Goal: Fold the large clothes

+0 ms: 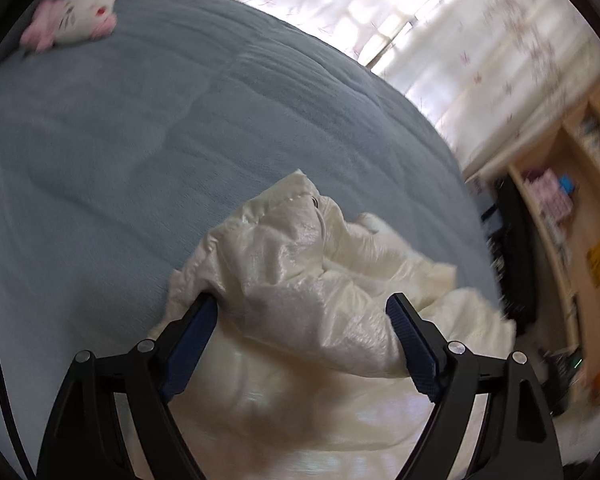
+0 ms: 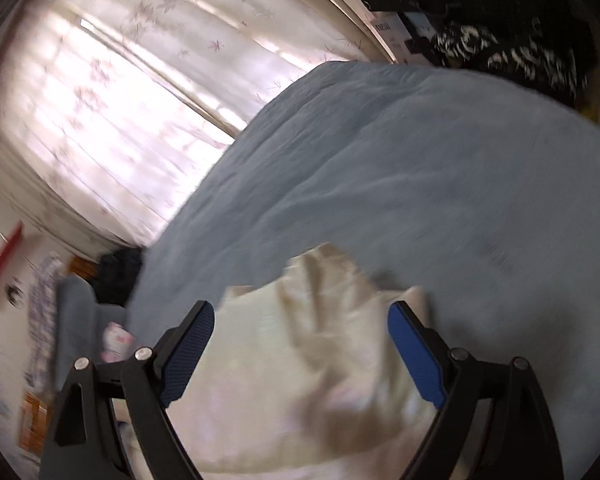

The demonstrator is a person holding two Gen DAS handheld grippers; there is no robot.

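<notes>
Cream, shiny padded jacket (image 1: 300,280) lies crumpled at the near edge of the blue-grey bed cover (image 1: 120,140), with wide bare cover beyond it. The left gripper (image 1: 304,316) is spread, fabric between its pads ungripped; the right gripper (image 2: 302,324) gapes likewise over the blurred jacket (image 2: 300,360). Only the left view shows the plush toy (image 1: 76,16) and shelves (image 1: 572,208)

The jacket (image 1: 300,280) lies on the bed (image 1: 120,140); a plush toy (image 1: 76,16) sits far behind it.
</notes>
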